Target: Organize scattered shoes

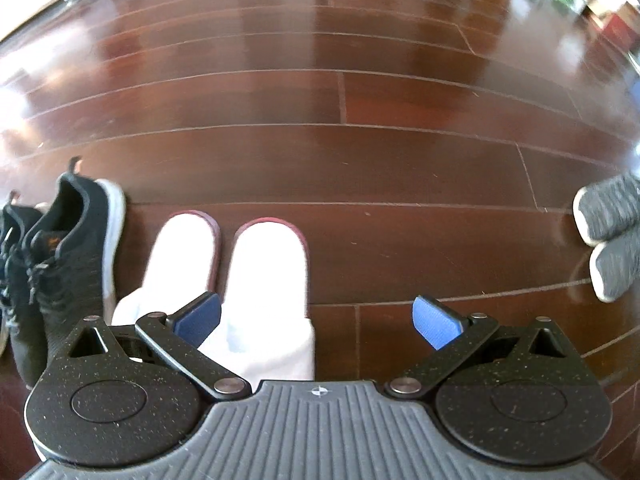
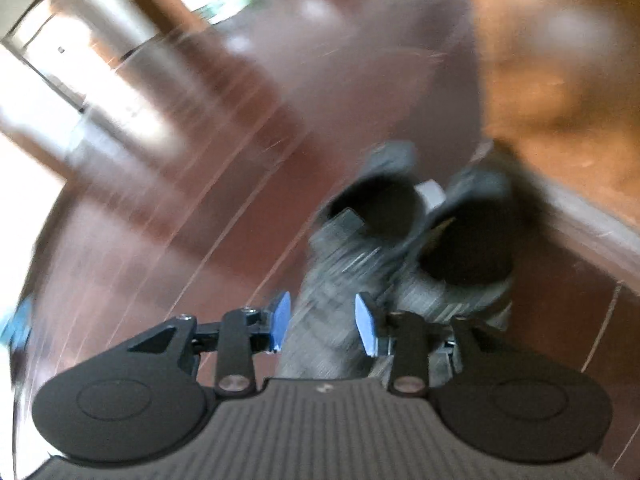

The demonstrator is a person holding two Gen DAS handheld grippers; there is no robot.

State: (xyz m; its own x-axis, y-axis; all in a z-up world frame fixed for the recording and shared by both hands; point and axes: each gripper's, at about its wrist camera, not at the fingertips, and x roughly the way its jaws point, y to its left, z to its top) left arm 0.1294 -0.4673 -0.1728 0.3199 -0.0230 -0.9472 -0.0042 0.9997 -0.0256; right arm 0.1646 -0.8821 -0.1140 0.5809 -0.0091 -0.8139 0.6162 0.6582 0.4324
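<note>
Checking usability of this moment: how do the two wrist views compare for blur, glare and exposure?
Left wrist view: sharp, but the white slippers are blown out and window glare streaks the wood floor. Right wrist view: heavy motion blur smears the grey shoes and the background; the right gripper stays crisp.

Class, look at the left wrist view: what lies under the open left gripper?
Under the left gripper lie the right white slipper and bare wooden floor. The gripper body covers both slippers' near ends, so those cannot be seen.
</note>
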